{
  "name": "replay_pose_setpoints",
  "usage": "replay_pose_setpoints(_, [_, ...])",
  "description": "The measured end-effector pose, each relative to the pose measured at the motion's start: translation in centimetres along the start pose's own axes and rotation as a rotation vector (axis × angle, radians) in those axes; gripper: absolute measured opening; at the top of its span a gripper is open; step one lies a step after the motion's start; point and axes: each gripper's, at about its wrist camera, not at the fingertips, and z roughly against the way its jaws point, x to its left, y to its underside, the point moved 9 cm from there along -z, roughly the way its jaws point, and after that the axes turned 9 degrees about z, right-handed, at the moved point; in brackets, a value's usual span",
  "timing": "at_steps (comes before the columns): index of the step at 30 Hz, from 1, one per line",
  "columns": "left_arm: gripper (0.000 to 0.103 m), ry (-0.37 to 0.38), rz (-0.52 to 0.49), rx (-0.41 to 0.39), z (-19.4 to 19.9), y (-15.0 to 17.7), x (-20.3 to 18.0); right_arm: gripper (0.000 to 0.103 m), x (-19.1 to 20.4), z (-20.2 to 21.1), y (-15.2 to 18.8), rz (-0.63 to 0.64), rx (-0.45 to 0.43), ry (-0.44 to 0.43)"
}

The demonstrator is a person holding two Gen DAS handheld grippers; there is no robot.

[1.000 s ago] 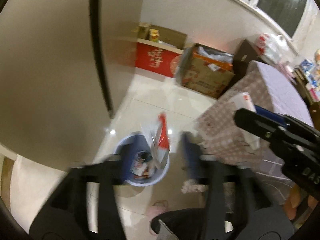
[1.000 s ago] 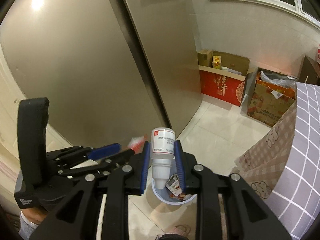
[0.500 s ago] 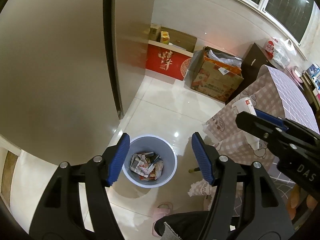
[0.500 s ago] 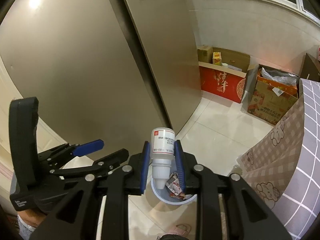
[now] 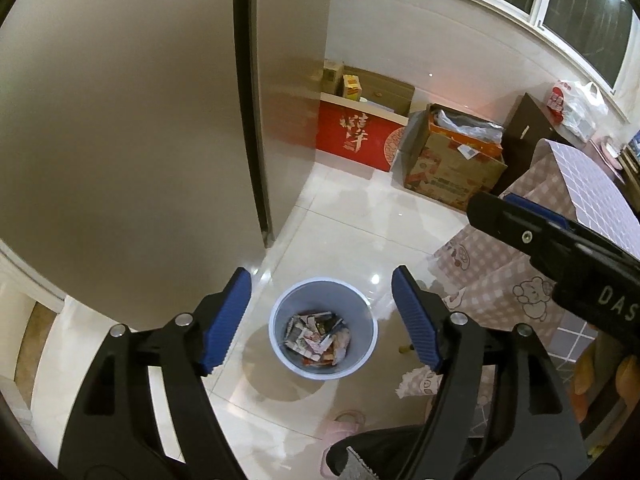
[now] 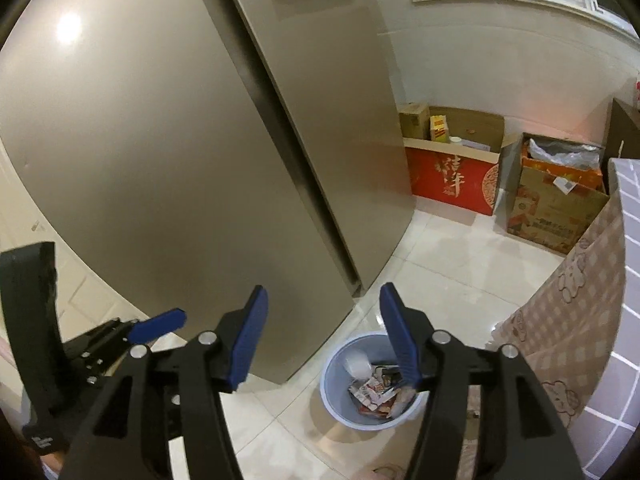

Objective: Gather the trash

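My left tongs [image 5: 322, 316] and right tongs [image 6: 322, 334] both hang over the pale blue trash bin [image 5: 280, 344] on the tiled floor [image 5: 360, 216], jaws spreading wider with nothing between them. The bin stands below and just ahead of the blue pads [image 6: 246, 338], close to the fridge [image 6: 160, 140]. A white bottle [image 6: 357, 364], blurred, lies inside it on crumpled wrappers [image 5: 316, 338]. My right pad hides part of the bin's rim; the wrappers' print is unreadable.
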Motion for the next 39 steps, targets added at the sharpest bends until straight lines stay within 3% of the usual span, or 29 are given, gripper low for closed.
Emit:
replay_pose_setpoints(6, [0.077,-0.048,-0.012,-0.031,3.1,-0.7,-0.8,0.072,-1.4,3.8,0.0,0.001,-0.011,0.095])
replay_pose_setpoints(10, [0.079,-0.022,-0.059,-0.084,6.9,-1.2,-3.2,0.080,-2.4,8.8,-0.6,0.012,-0.059,0.160])
replay_pose_setpoints(16, [0.086,0.041,-0.124,-0.230,14.8,-1.4,-7.8,0.091,-2.9,18.4,-0.9,0.036,-0.144,0.279])
replay_pose_setpoints(23, [0.090,0.116,-0.155,-0.389,24.0,-0.5,-12.0,0.094,-2.1,29.6,0.1,0.068,-0.283,0.400])
replay_pose_setpoints(29, [0.091,0.139,-0.171,-0.496,29.7,0.7,-14.2,0.096,-0.6,35.5,0.8,0.119,-0.381,0.467])
replay_pose_setpoints(39, [0.091,0.165,-0.190,-0.554,33.3,2.1,-16.2,0.097,0.7,41.5,2.1,0.142,-0.481,0.515])
